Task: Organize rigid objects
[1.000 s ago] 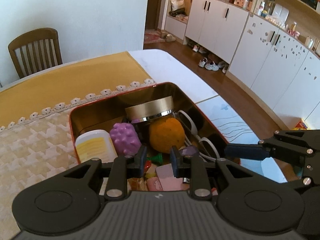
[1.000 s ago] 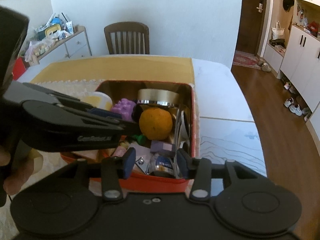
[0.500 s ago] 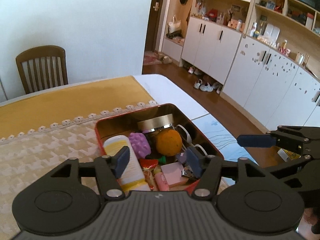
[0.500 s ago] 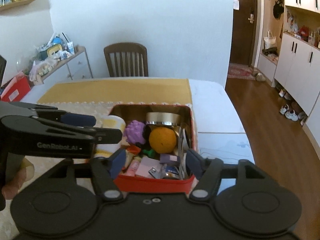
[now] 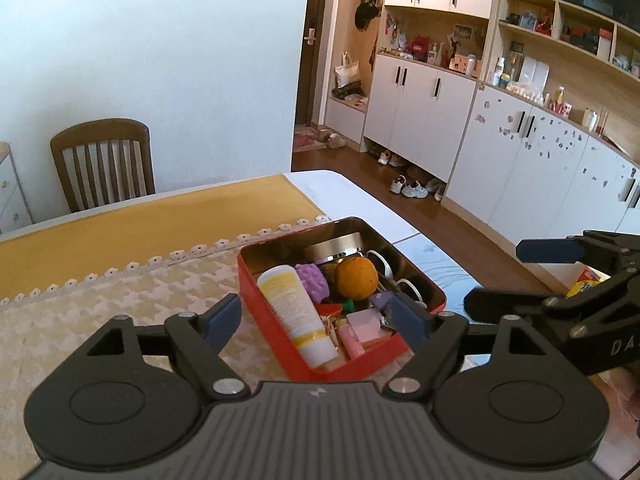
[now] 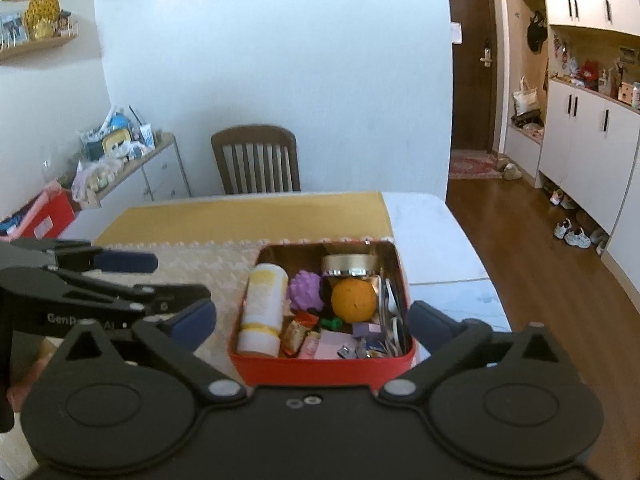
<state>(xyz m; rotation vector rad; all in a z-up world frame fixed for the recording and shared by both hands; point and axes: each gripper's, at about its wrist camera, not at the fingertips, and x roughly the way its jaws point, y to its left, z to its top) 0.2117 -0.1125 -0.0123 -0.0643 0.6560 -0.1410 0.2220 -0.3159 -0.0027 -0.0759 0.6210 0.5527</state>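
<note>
A red tin box [image 6: 320,368] [image 5: 276,320] stands on the table with no lid. In it lie a white and yellow tube [image 6: 264,304] [image 5: 294,308], a purple knobbly ball [image 6: 306,290], an orange [image 6: 354,300] [image 5: 356,278], a gold-lidded jar [image 6: 348,264] and several small packets. My left gripper [image 5: 314,316] hovers above the box's near left side, and my right gripper [image 6: 312,320] above its near side. Both are raised clear of the box, their jaws are opening wide, and nothing is held between them. Each shows in the other's view, the left gripper [image 6: 156,276] and the right gripper [image 5: 516,278].
The box sits on a cream lace-edged cloth [image 5: 100,300] over a mustard runner [image 5: 160,216], near the table's right edge [image 6: 472,280]. A wooden chair [image 6: 256,158] stands at the far side. White cabinets [image 5: 520,168] line the right wall, and a cluttered sideboard [image 6: 132,160] the left.
Both grippers have drawn back and up from inside the box, so it looks smaller and farther. Their jaws have spread from nearly shut to wide.
</note>
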